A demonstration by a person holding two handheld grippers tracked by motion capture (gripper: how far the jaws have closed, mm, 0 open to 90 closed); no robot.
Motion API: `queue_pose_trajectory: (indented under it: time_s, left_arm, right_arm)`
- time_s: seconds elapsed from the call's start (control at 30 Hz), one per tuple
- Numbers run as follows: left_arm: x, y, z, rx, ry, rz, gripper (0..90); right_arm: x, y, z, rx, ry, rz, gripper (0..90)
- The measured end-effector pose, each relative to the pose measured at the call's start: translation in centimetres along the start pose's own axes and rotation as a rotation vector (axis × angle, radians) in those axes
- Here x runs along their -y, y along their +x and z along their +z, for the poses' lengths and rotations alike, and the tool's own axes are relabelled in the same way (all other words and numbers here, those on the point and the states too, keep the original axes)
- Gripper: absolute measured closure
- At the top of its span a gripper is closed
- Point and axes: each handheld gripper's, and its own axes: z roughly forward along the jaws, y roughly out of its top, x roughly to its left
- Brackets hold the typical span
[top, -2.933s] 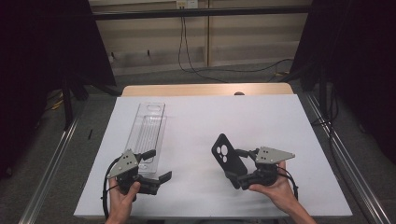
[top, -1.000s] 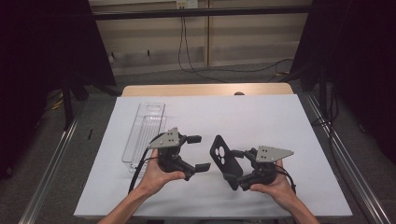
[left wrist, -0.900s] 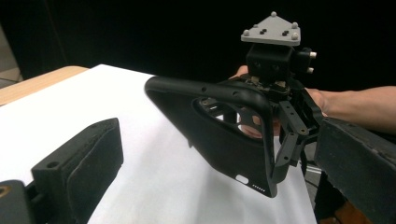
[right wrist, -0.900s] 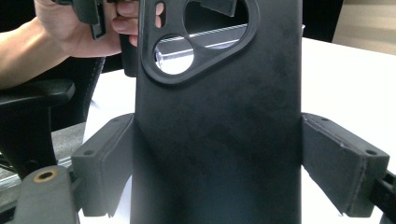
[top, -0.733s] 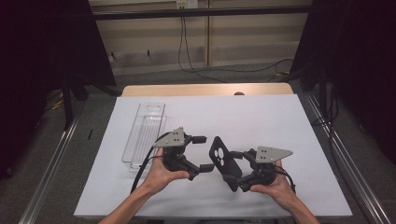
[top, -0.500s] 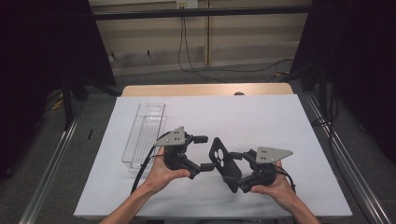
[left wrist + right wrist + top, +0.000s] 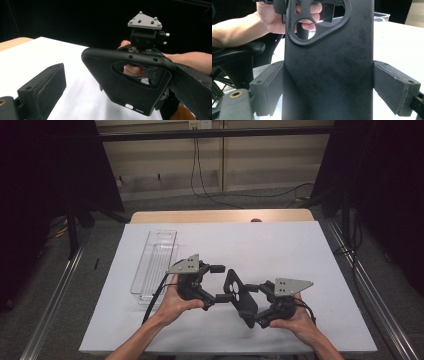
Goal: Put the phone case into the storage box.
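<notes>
One black phone case, one clear tray, two grippers. The right gripper clamps the case across its width, just above the tabletop. The left gripper, jaws spread, has swung over from the tray and now brackets the case's upper end.

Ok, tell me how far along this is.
Done: the right tool clamps the black phone case by its edges, lifted off the table. In hand: the left tool, open, straddles the case's camera end. Left: the clear tray lies empty; the case probably goes there.
</notes>
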Motion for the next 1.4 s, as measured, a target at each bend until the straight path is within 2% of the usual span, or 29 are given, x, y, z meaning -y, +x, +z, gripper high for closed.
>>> queue_pose_trajectory:
  time_s: [0.1,0.2,0.4,0.47,0.57,0.77,0.9,1.13,1.27,1.4]
  left_arm:
    - [0.0,-0.1,0.1,0.009,-0.007,-0.002,1.7]
    - [-0.4,-0.1,0.3,0.036,0.003,0.026,3.2]
    - [-0.6,-0.1,0.3,0.044,0.006,0.039,4.7]
    - [-0.7,-0.1,0.2,0.065,0.017,0.041,5.5]
    - [-0.8,-0.1,0.1,0.069,0.029,0.046,5.6]
    - [-0.9,0.1,0.0,0.108,0.077,0.051,6.6]
    - [-1.2,0.1,0.1,0.125,0.103,0.064,6.8]
    - [-1.9,0.0,0.5,0.163,0.134,0.082,9.8]
    - [-2.0,0.0,0.6,0.167,0.139,0.087,9.4]
    - [-1.9,0.1,0.6,0.188,0.146,0.080,9.5]
  right_arm:
    - [0.0,0.0,0.0,-0.014,-0.007,-0.002,14.1]
    - [0.0,0.1,0.0,-0.032,0.001,-0.008,14.1]
    - [-0.1,0.0,-0.1,-0.037,-0.007,-0.007,14.1]
    - [-0.1,0.1,-0.1,-0.040,-0.003,-0.010,14.1]
    - [-0.1,0.1,-0.1,-0.049,0.000,-0.009,14.1]
    - [-0.1,0.1,-0.1,-0.050,0.006,-0.014,14.2]
    - [-0.1,0.0,0.0,-0.074,0.007,-0.008,14.2]
    - [-0.2,0.1,-0.1,-0.091,0.010,-0.010,14.2]
    - [-0.2,0.1,-0.1,-0.100,0.006,-0.006,14.2]
    - [-0.2,0.1,-0.1,-0.109,0.007,-0.003,14.2]
